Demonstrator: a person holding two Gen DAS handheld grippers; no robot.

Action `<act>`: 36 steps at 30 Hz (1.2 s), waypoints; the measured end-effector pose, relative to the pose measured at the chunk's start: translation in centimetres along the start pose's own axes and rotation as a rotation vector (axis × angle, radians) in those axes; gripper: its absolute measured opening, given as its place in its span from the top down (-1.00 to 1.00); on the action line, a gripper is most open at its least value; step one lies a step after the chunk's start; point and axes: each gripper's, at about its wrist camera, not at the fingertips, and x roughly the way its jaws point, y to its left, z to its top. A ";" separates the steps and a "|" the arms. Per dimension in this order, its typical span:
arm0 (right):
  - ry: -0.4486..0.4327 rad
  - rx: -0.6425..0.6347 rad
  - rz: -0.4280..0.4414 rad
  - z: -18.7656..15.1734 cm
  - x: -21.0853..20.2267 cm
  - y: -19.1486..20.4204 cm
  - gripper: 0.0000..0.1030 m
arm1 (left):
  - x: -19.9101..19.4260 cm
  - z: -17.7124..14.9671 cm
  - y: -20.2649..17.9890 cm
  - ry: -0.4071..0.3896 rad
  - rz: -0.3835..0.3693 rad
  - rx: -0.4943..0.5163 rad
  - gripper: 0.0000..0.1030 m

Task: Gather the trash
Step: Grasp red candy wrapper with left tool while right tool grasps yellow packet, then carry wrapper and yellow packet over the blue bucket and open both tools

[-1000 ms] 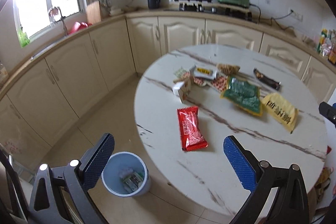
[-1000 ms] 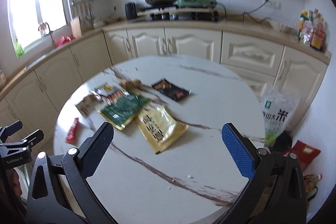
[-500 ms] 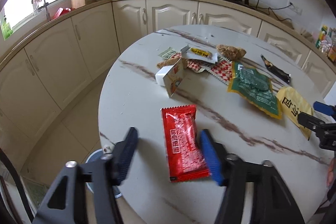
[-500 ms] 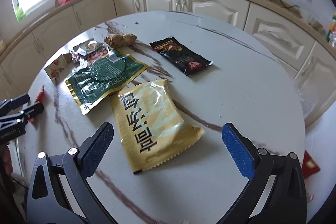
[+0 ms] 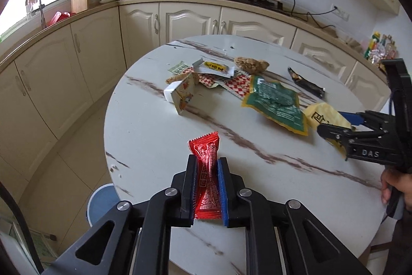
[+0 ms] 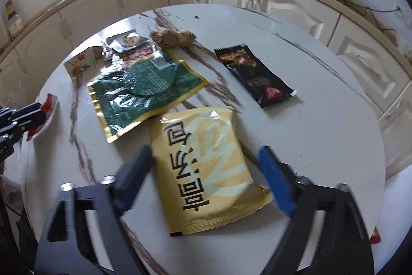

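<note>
The red snack wrapper [image 5: 206, 146] lies near the front edge of the round marble table [image 5: 154, 146]. My left gripper [image 5: 207, 161] is closing on it, and its pads pinch the wrapper's near half so that it crumples. A yellow packet [image 6: 213, 197] lies flat between the jaws of my right gripper [image 6: 204, 153]. Those jaws are closing, with both pads still clear of the packet's sides. In the left wrist view the right gripper [image 5: 333, 124] hovers over the yellow packet [image 5: 324, 115]. A blue-grey bin [image 5: 100, 200] stands on the floor below the table's left edge.
More litter lies further back on the table: a green packet [image 6: 144, 92], a black wrapper [image 6: 255, 76], a small carton [image 5: 182, 94], red-checked wrappers [image 5: 237, 84] and a brown lump [image 6: 172, 38]. Cream cabinets curve behind. A hand [image 5: 394, 184] grips the right tool.
My left gripper came down over the red wrapper and its jaws drew in onto it. My right gripper sank over the yellow packet and its jaws narrowed.
</note>
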 end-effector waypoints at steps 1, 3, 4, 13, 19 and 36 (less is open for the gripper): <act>0.004 -0.003 -0.006 0.0 -0.2 0.1 -0.02 | -0.2 -0.1 -0.2 0.000 -0.007 -0.002 0.79; -0.001 0.005 0.013 -0.2 -0.5 -0.3 0.13 | -1.1 -0.6 -1.0 -0.002 -0.016 -0.004 0.79; -0.008 0.008 0.019 -0.5 -0.7 -0.4 0.19 | -1.7 -0.8 -1.6 -0.005 -0.019 -0.005 0.79; -0.056 0.091 0.070 -2.1 -1.8 -1.2 0.48 | -5.4 -2.0 -4.2 -0.017 -0.047 0.025 0.79; -0.078 0.154 0.134 -2.9 -2.6 -1.1 0.64 | -7.0 -2.3 -4.8 -0.030 -0.060 0.004 0.79; -0.312 0.077 0.271 2.0 -11.7 8.9 0.72 | -15.4 -2.7 0.9 -0.164 -0.085 -0.076 0.79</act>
